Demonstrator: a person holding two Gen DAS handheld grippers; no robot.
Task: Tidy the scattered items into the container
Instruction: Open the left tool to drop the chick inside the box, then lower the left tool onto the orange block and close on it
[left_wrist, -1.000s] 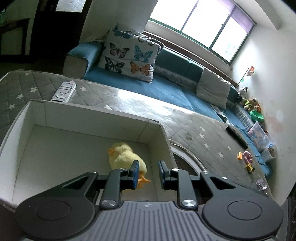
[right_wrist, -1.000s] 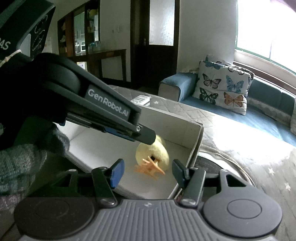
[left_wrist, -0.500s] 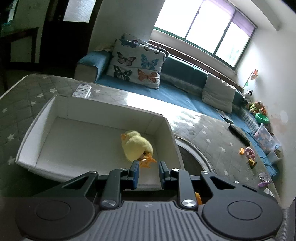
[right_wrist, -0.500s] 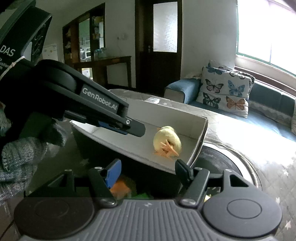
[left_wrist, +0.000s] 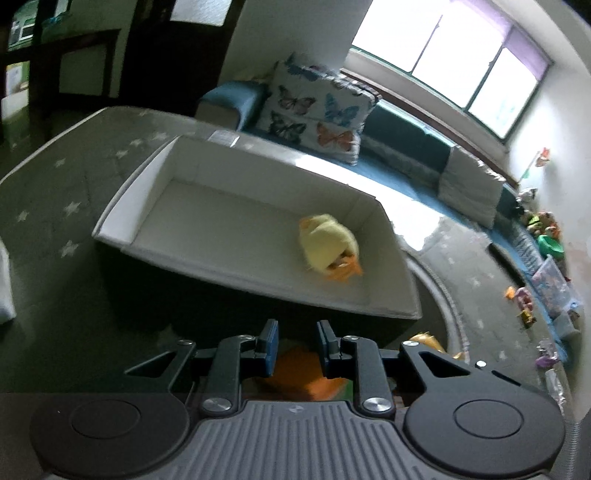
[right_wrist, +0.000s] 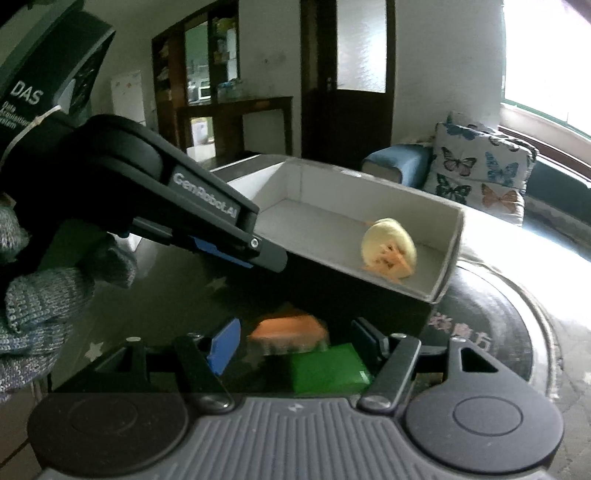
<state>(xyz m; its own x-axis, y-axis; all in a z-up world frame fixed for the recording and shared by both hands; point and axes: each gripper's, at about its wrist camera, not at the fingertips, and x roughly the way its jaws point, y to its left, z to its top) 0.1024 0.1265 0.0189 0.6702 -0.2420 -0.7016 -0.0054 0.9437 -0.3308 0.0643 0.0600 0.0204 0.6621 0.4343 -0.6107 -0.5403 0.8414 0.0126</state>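
A white open box (left_wrist: 229, 229) rests on the grey star-patterned cover, and a yellow plush duck (left_wrist: 327, 245) lies at its right end. My left gripper (left_wrist: 295, 325) hovers in front of the box's near wall, open with a narrow gap and nothing between its fingers. An orange item (left_wrist: 299, 373) lies below it. In the right wrist view the box (right_wrist: 332, 184) and duck (right_wrist: 388, 243) sit ahead. My right gripper (right_wrist: 295, 326) is open wide above the orange item (right_wrist: 288, 326) and a green item (right_wrist: 325, 367). The left gripper (right_wrist: 273, 258) reaches in from the left.
A gloved hand (right_wrist: 37, 306) holds the left gripper. A butterfly cushion (left_wrist: 314, 110) leans on the blue sofa behind the box. Small toys (left_wrist: 521, 299) are scattered far right. A yellow-orange thing (left_wrist: 424, 339) lies by a round dark disc (right_wrist: 491, 332) right of the box.
Both grippers have drawn back from the box, leaving the duck inside. The orange and green items have come into view beneath the fingers.
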